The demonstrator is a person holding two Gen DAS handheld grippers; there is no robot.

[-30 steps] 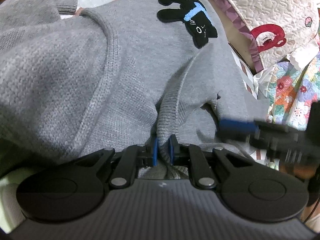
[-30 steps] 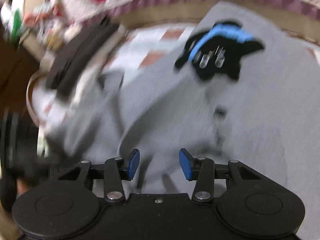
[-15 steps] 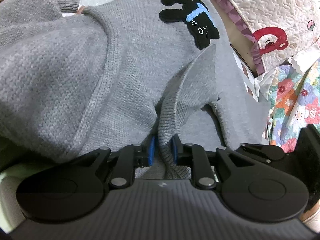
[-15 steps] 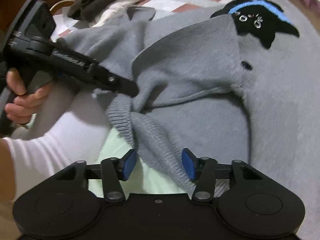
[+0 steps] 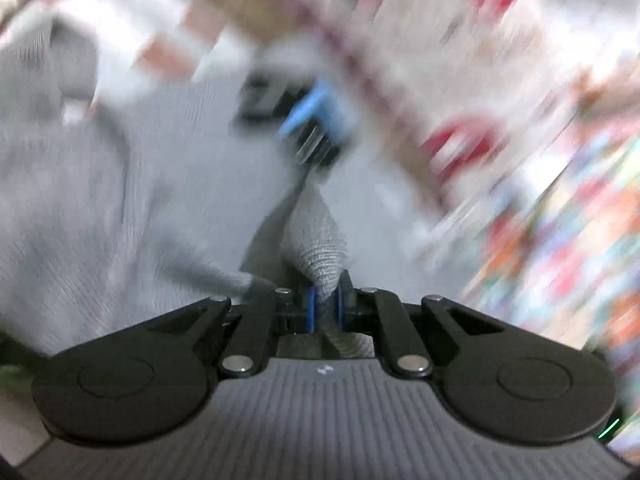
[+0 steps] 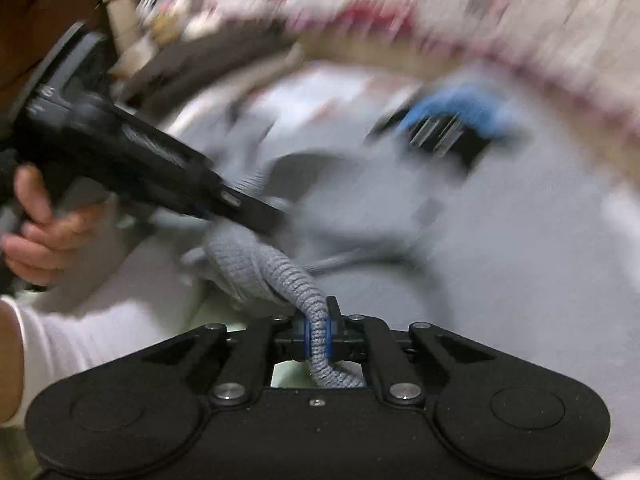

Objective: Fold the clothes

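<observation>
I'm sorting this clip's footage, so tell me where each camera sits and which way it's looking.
Left wrist: rides on the left gripper, looking forward along its fingers, which pinch the gray sweater; only that gripper shows.
Right wrist: rides on the right gripper, clamped on the sweater's ribbed edge; it also shows the other gripper, a hand and a white sleeve.
Shared: the sweater and its black and blue patch, both blurred.
</observation>
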